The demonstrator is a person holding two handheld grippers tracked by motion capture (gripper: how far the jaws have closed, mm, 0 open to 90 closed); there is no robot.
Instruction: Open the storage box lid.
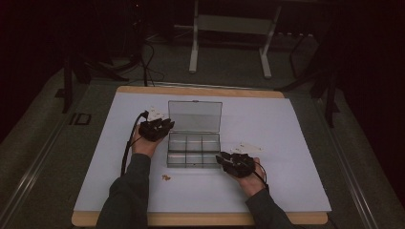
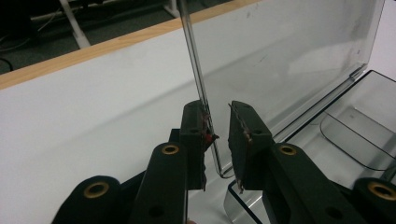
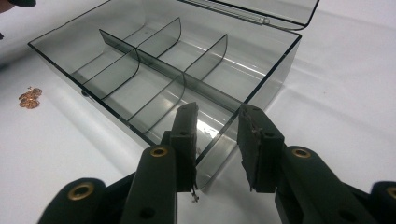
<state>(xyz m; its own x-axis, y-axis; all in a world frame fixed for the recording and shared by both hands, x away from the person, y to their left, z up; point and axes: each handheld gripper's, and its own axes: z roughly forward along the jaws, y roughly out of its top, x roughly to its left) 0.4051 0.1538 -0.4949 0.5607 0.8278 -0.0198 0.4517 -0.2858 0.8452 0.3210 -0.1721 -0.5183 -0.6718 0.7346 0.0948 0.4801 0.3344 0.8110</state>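
Left claw [image 2: 217, 126] released, straddling the upright lid edge of the clear plastic compartment box [image 3: 154, 60]; right claw [image 3: 215, 135] released, straddling its near corner.

A wood-edged counter [image 1: 191, 219] is covered by a white sheet [image 1: 286, 143]. On the sheet, near the middle, stands a clear compartment box [image 1: 193, 151] with its lid [image 1: 195, 116] raised. Just off its near left corner lies a small cluster of copper-coloured bits [image 1: 166, 177].

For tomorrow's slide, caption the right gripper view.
Right tongs straddle a corner of the clear divided box, lid open.
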